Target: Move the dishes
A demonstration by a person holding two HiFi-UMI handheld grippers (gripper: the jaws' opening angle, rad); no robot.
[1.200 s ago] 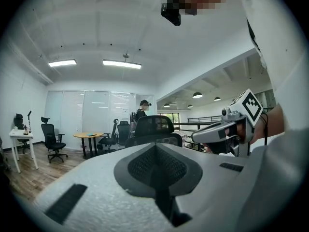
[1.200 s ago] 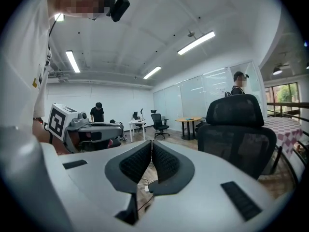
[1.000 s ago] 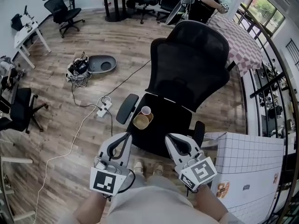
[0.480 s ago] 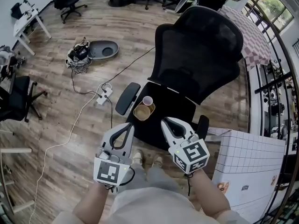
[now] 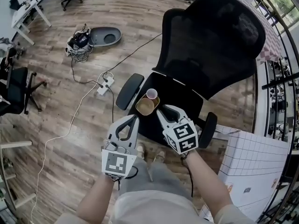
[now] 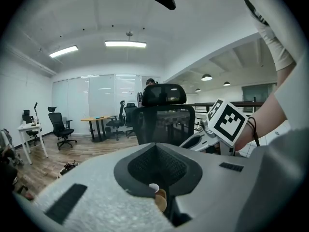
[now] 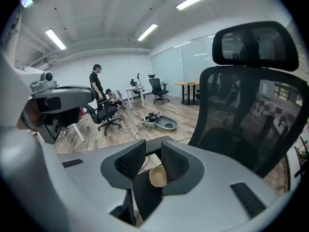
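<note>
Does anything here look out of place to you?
Yes: a tan bowl and a small white cup sit on the seat of a black office chair, near one armrest, rather than on a table. Nothing looks spilled or broken.

I see even, bright light from ceiling strip lights [image 6: 125,44], soft shadows, strong fisheye bending at the edges, and blurred near foregrounds in the 2 gripper views.

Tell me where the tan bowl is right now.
In the head view, the tan bowl sits on the black office chair's seat, near the armrest on the left, with a small cup right behind it.
</note>
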